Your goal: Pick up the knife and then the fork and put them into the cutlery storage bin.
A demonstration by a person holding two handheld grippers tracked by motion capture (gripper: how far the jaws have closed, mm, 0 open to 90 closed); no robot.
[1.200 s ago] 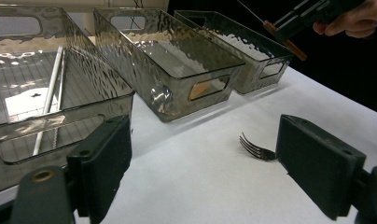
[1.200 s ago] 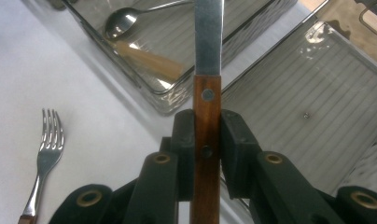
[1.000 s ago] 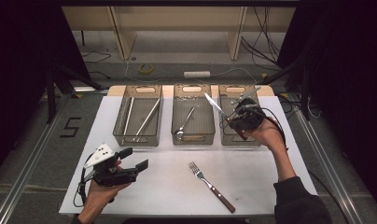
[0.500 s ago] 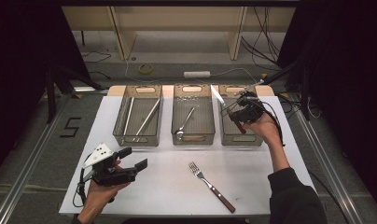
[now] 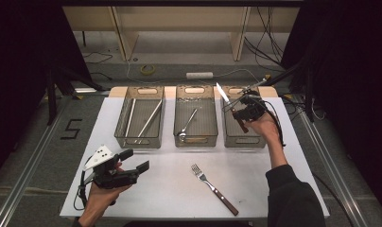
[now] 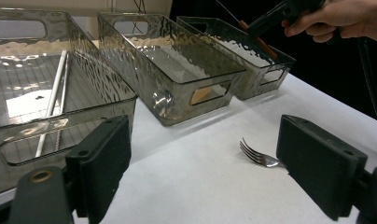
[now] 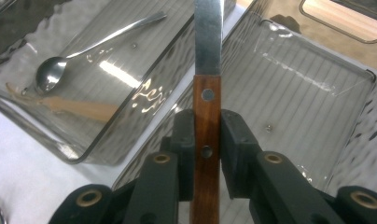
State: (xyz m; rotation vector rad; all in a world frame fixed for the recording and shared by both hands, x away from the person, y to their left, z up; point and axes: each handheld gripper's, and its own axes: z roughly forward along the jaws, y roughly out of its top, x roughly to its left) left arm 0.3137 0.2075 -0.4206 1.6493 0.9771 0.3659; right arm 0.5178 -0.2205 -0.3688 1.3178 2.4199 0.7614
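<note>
Right gripper (image 5: 239, 111), jaws clamping a knife (image 7: 207, 100) by its wooden handle, is hovering over the two-o'clock bin (image 5: 260, 142), presumably sorting cutlery by type, while the left gripper (image 5: 137, 161) is idling wide open at seven o'clock.

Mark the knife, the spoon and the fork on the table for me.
knife (image 7: 207, 121): right gripper view, wooden handle just above the jaws.
spoon (image 7: 48, 74): right gripper view, bowl, inside the middle bin.
fork (image 5: 214, 188): high view, neck between tines and handle.
</note>
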